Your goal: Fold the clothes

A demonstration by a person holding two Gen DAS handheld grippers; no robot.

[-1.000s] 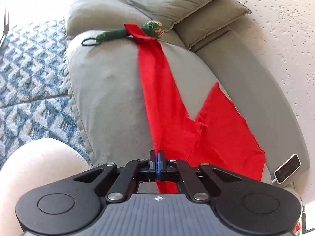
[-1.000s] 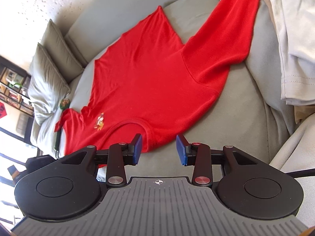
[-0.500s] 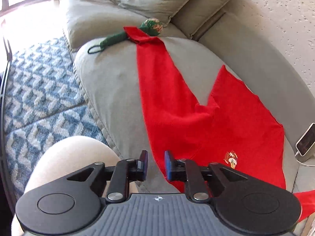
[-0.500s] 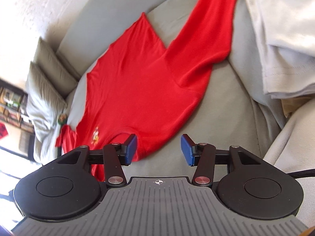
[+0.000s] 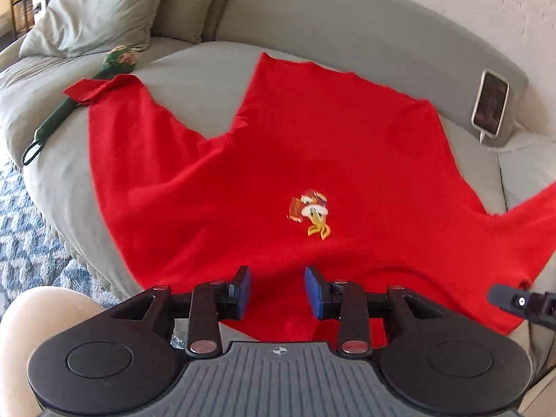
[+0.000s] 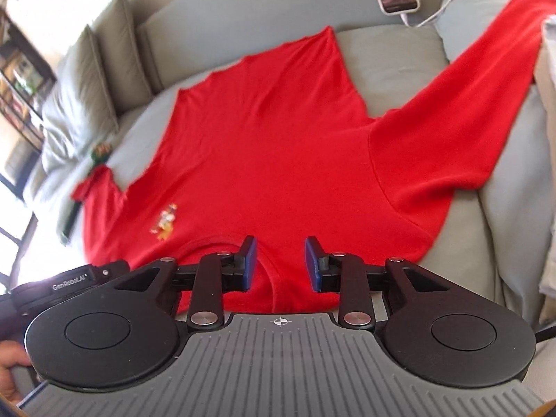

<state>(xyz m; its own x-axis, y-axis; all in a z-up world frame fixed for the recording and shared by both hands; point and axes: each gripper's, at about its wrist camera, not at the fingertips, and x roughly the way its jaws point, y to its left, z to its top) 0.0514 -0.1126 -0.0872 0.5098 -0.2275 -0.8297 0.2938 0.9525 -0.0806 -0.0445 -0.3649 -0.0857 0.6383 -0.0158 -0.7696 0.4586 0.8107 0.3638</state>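
A red long-sleeved knit shirt [image 5: 312, 160] lies spread flat, front side up, across the seat of a grey-green fabric sofa [image 5: 312, 24], its hem toward the backrest and its neckline at the near edge. A small embroidered cartoon emblem [image 5: 311, 213] in yellow, white and red sits on the chest. One sleeve [image 5: 139, 132] runs out toward the sofa's far end, its folded cuff resting on a dark green stick-like object with a patterned round head [image 5: 104, 73]; the other sleeve [image 6: 479, 80] stretches the opposite way, up over the neighbouring cushion.

The left gripper [image 5: 277, 286] hangs above the collar edge of the shirt, its blue-padded fingers [image 5: 243, 283] spread apart and gripping nothing. The right gripper [image 6: 280, 264] is poised over the rounded neckline [image 6: 222, 243], fingers likewise parted and empty, with red cloth showing in the gap between them. Each tool's black body appears at the edge of the other's camera view.

A white smartphone [image 5: 490, 104] leans against the backrest on a charging cable, near the shirt's hem corner. Two grey-green cushions [image 6: 100, 62] stand at the far end of the sofa. A blue-and-white patterned rug [image 5: 24, 243] covers the floor beside the seat, and pale folded fabric [image 6: 550, 139] sits at the right-hand margin.
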